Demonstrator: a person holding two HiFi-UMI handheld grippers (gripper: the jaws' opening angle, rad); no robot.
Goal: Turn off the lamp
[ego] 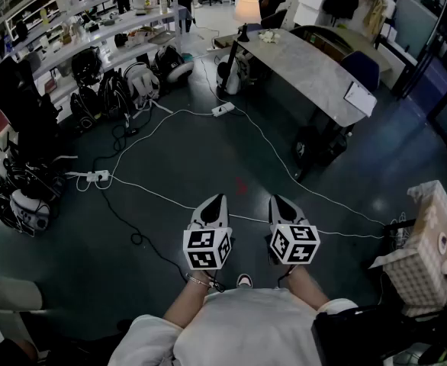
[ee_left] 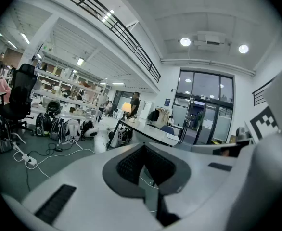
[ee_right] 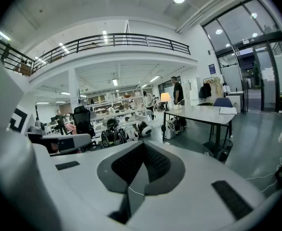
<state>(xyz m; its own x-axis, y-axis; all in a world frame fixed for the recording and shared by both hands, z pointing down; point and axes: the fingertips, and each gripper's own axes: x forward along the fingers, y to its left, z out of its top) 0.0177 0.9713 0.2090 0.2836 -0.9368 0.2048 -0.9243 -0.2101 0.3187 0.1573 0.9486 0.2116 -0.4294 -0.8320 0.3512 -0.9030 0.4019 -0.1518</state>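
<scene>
1. The white left gripper (ego: pixel 215 200) and the white right gripper (ego: pixel 276 200) hung side by side above the dark floor (ego: pixel 200 158), each with its jaws clenched on nothing.
2. The glowing cream-shaded lamp (ego: pixel 247 9) stood lit at the far end of the long grey table (ego: pixel 315 71), well apart from both grippers.

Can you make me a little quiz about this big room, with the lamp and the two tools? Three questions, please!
1. True or false: the lamp is glowing.
2. Where does the lamp stand? A) on the floor B) at the far end of the long table C) on a chair
3. Fill in: the left tool and the right tool both have their jaws ____, with nothing between them.
Key: 1 true; 2 B; 3 shut.
</scene>
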